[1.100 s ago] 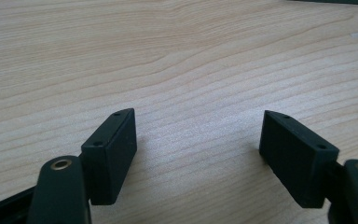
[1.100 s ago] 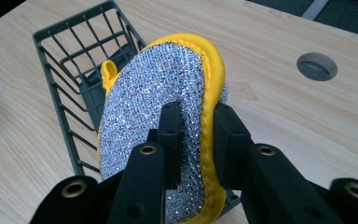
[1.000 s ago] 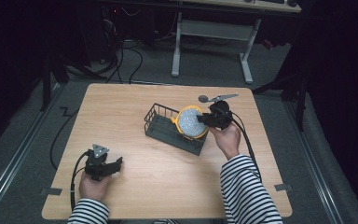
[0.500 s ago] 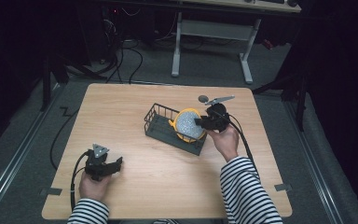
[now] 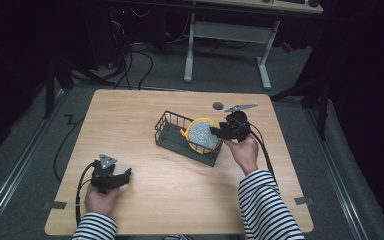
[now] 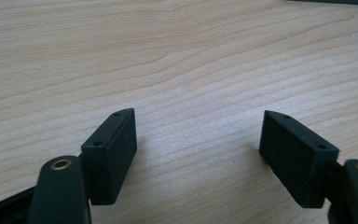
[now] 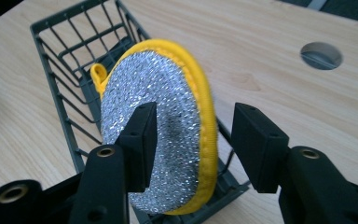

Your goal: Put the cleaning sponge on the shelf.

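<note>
A round scouring pad (image 7: 168, 126), silver mesh with a yellow rim and loop, stands on edge in the near end of a dark wire basket (image 7: 70, 51). My right gripper (image 7: 196, 112) is open around it. Its jaws have just been opening: the pad is still between them, and the right pad stands clear of the yellow rim. From above, the pad (image 5: 202, 135) leans in the basket (image 5: 172, 131) with my right gripper (image 5: 215, 132) at its right side. My left gripper (image 5: 125, 175) rests open on the table near the front left, nothing between its jaws (image 6: 198, 135).
A small round hole (image 5: 218, 105) is in the wooden table (image 5: 130, 115) behind the basket, seen too as the hole (image 7: 321, 55) past the right jaw. Cables trail from both grippers. A white desk frame (image 5: 230, 35) stands on the floor beyond the far edge.
My right gripper's jaws have parted from the scouring pad, which has sunk slightly into the basket's right end. The left gripper has stayed where it was.
</note>
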Motion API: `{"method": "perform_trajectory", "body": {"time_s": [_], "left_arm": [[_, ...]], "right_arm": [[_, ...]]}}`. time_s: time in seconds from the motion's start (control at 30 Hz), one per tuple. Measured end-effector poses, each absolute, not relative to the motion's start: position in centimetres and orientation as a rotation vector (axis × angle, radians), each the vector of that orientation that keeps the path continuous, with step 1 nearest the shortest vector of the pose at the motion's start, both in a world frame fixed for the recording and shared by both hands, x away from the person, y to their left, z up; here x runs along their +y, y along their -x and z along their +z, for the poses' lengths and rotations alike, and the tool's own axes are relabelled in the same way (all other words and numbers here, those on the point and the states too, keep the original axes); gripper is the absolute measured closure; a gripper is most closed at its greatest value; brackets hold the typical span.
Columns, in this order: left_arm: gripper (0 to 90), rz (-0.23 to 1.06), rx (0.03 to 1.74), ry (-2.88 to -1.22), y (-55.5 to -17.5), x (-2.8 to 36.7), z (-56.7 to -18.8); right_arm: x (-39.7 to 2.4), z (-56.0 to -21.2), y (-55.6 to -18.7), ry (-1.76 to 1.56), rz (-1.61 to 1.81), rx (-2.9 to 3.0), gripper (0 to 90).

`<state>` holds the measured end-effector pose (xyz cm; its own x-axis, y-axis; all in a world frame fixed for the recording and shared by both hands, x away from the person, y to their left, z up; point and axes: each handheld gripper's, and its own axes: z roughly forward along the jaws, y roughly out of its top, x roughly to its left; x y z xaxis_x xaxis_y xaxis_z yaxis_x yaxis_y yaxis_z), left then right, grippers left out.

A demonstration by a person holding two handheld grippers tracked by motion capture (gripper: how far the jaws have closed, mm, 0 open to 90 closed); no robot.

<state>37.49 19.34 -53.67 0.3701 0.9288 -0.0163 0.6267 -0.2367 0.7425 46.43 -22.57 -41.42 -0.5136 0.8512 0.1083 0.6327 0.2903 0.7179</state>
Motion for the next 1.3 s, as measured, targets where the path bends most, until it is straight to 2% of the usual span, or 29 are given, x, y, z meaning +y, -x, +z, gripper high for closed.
{"method": "perform_trajectory", "body": {"time_s": [0.5,0.97,1.3], "left_arm": [[27.9,0.577,1.341,-1.963,-37.5,19.3,-53.7],[28.1,0.58,1.346,-1.962,-37.5,19.3,-53.7],[28.0,0.58,1.346,-1.961,-37.5,19.3,-53.7]], "right_arm": [[-26.6,-39.5,-44.4,-1.389,1.125,2.153,49.0],[-31.4,-40.1,-41.0,-1.451,1.079,2.07,48.5],[-32.5,-39.3,-39.7,-1.438,1.092,2.058,48.5]]}}
